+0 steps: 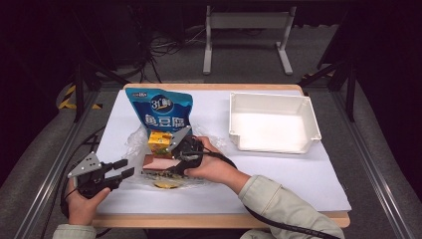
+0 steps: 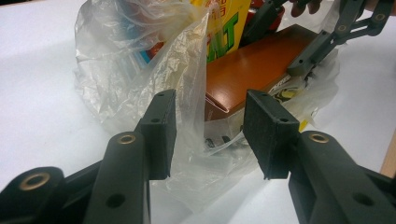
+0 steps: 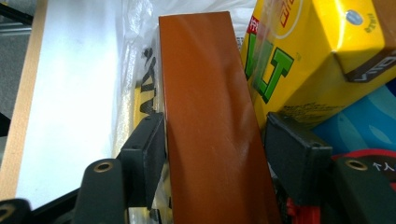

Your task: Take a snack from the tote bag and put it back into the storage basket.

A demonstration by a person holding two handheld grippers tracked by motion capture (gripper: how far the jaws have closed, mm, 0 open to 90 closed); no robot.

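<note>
1. Brown cardboard is what we judge the box [image 3: 210, 121] to be made of: flat, stiff and smooth-faced. It lies in the open plastic bag [image 2: 140, 70] at the near middle of the table [image 1: 308, 174], just beside a yellow carton [image 3: 303, 60].
2. We expect the box to be light and rigid, so it should hold its shape under a squeeze. Its glossy faces look slippery, so a hold across the narrow edges seems safest.
3. Our right gripper [image 3: 212, 140] straddles the box, one jaw on each long edge. The jaw on the bare-table side touches or nearly touches the box, and a small gap shows at the other, so it is open and not clamped yet.
4. The carton sits tight against the box, so we think that jaw may catch it.
5. Thin and crinkly, the bag will likely cling and ride up with the box unless it is pinned.
6. Our left gripper [image 2: 208, 135] is open at the bag's near edge, with a fold of film between the jaws, well placed to pinch it.
7. Farther back a blue pouch [image 1: 160, 110] stands upright, and a white tray [image 1: 311, 119] sits to the right.
</note>
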